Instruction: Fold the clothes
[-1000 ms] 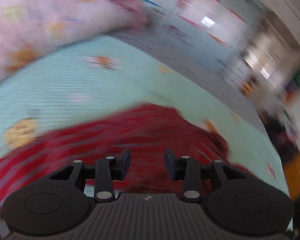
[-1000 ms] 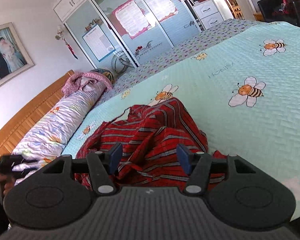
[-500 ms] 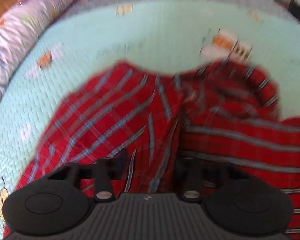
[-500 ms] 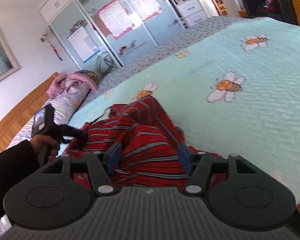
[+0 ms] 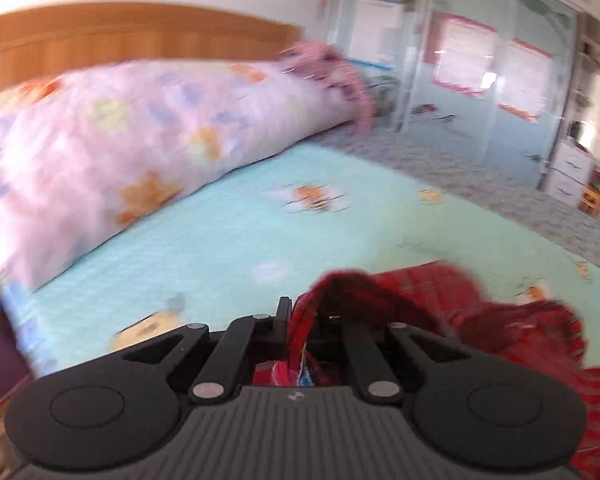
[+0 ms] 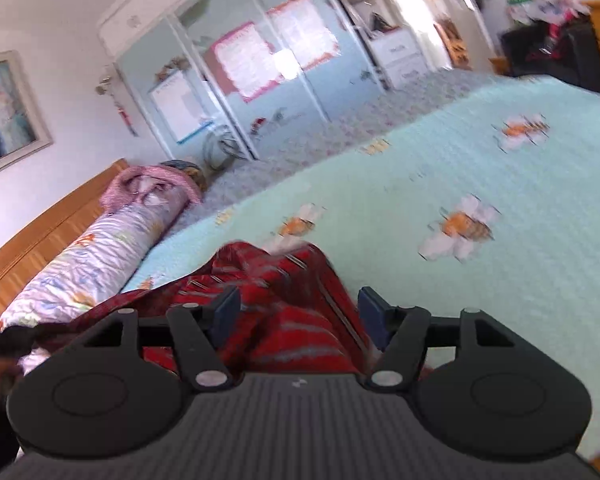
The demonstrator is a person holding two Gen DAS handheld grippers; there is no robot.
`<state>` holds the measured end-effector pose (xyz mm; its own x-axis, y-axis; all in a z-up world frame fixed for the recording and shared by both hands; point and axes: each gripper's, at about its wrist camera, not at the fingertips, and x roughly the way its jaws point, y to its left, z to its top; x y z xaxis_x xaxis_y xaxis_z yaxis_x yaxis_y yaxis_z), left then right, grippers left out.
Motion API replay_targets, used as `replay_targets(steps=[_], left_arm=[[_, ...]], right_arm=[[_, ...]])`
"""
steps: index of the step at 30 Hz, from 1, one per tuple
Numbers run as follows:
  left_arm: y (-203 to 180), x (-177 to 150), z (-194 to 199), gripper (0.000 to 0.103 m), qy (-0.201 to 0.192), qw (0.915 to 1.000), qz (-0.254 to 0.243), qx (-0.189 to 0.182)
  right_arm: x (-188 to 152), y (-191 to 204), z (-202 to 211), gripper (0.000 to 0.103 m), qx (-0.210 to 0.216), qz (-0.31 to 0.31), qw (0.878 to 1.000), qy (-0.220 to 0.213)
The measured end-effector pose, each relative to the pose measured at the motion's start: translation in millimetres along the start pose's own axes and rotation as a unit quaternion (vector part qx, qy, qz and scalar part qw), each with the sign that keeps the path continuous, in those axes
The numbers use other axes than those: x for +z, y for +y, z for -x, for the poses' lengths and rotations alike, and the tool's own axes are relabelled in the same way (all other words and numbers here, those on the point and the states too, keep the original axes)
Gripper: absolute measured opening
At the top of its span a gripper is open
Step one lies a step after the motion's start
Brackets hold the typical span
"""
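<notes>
On the bed's mint bee-print cover [image 6: 500, 208], the left tongs [image 5: 300, 320] are clenched on a red striped garment [image 6: 292, 312], while the right tongs [image 6: 296, 312] sit released above it.

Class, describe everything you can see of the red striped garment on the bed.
The red striped garment is soft woven cloth, red with grey-blue stripes, crumpled in a loose heap on the mint bee-print bedspread. One edge is pinched and lifted between the shut jaws of the left gripper. The right gripper, jaws open, straddles a raised fold without clamping it.
</notes>
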<state>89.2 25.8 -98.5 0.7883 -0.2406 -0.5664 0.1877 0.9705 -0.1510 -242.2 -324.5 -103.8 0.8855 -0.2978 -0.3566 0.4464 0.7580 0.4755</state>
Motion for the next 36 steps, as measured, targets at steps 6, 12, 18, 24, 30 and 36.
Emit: replay_targets(steps=[6,12,18,24,30,36], left_arm=[[50,-42,14,0.005,0.038,0.9987,0.032,-0.007],[35,-50,-2,0.005,0.045,0.9973,0.05,-0.029],[50,-52,-9,0.007,0.062,0.9956,0.065,-0.025],[44,-50,-10,0.007,0.063,0.9956,0.063,-0.028],[4,-28,9,0.007,0.024,0.9965,0.035,-0.073],[-54,51,38,0.007,-0.063,0.987,0.028,-0.145]], right_arm=[[51,61,-90,0.073,0.052,0.086,0.994,0.046],[60,113,-237,0.074,0.062,0.148,0.969,0.189],[29,115,-365,0.073,0.018,0.061,0.947,0.314],[6,119,-358,0.014,-0.036,0.031,0.963,0.267],[85,126,-230,0.003,-0.028,0.1,0.991,0.08],[207,159,-63,0.003,-0.016,0.184,0.973,-0.138]])
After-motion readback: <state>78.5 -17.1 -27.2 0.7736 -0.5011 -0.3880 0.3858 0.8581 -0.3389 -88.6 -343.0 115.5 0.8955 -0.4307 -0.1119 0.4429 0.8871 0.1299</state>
